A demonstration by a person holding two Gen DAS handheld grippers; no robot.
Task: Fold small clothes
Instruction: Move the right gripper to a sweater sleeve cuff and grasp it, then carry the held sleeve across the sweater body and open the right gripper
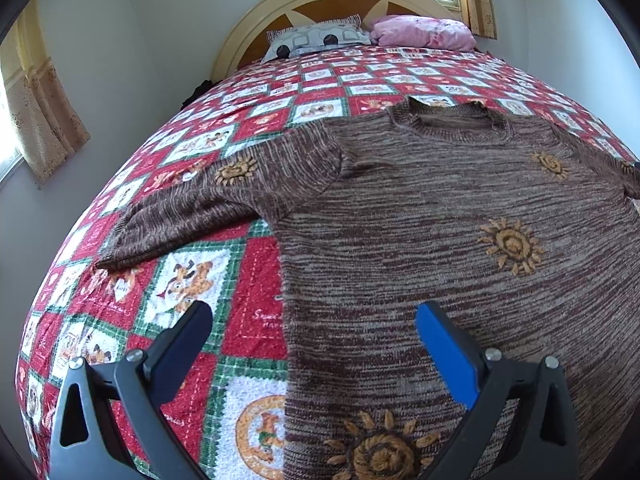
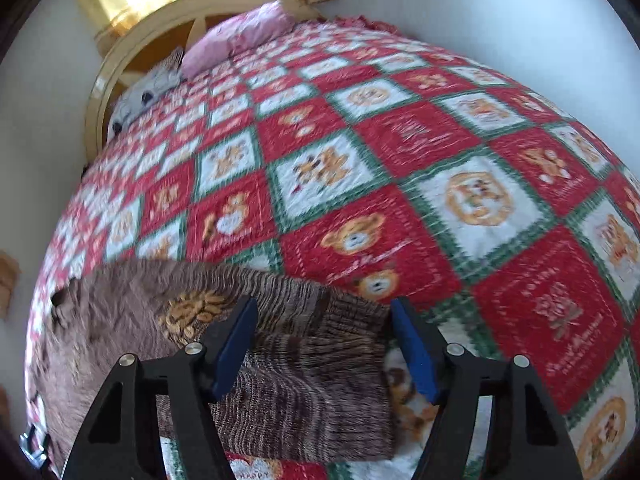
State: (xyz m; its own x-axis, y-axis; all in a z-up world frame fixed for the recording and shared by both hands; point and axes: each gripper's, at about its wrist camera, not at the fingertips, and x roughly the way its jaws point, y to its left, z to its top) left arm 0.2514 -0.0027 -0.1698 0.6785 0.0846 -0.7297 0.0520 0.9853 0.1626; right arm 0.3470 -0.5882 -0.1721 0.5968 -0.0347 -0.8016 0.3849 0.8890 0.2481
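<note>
A brown knit sweater (image 1: 440, 220) with orange sun motifs lies flat on the quilted bed, neck toward the headboard, left sleeve (image 1: 192, 208) spread out to the left. My left gripper (image 1: 312, 320) is open, hovering over the sweater's left side edge near the hem. In the right wrist view the sweater's right sleeve (image 2: 320, 360) lies between the fingers of my right gripper (image 2: 324, 316), which is open just above the cuff. The sweater body (image 2: 120, 320) stretches away to the left.
The red, white and green patchwork quilt (image 2: 400, 160) covers the whole bed. A patterned pillow (image 1: 316, 38) and a pink pillow (image 1: 424, 32) lie against the cream headboard (image 1: 256, 16). Walls and curtained windows surround the bed.
</note>
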